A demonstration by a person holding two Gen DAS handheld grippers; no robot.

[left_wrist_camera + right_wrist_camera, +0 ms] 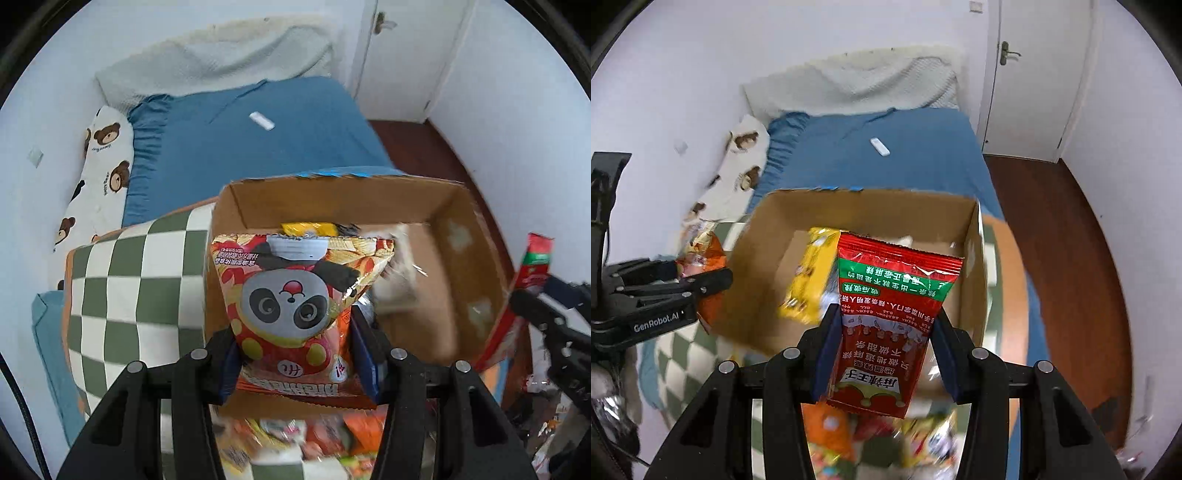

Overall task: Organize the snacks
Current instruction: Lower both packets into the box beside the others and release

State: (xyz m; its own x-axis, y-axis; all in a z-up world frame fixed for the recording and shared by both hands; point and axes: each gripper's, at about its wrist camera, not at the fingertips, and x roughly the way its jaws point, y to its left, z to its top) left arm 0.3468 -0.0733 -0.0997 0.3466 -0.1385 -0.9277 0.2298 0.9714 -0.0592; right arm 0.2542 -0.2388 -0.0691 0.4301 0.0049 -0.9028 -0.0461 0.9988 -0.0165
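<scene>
My left gripper (295, 354) is shut on a red panda chip bag (295, 302) and holds it over the near left part of the open cardboard box (458, 295). My right gripper (882, 350) is shut on a red and green spicy snack packet (890, 317), held above the box (753, 266). A yellow snack bag (809, 280) and other packets lie inside the box. The right gripper with its packet shows at the right edge of the left wrist view (532, 306). The left gripper shows at the left of the right wrist view (709, 280).
The box sits on a green checked cloth (122, 295) at the foot of a blue bed (258, 147). Several loose snack packets (871, 443) lie below my grippers. A white remote (880, 146) lies on the bed. A door (1034, 74) and wood floor (1063, 258) are to the right.
</scene>
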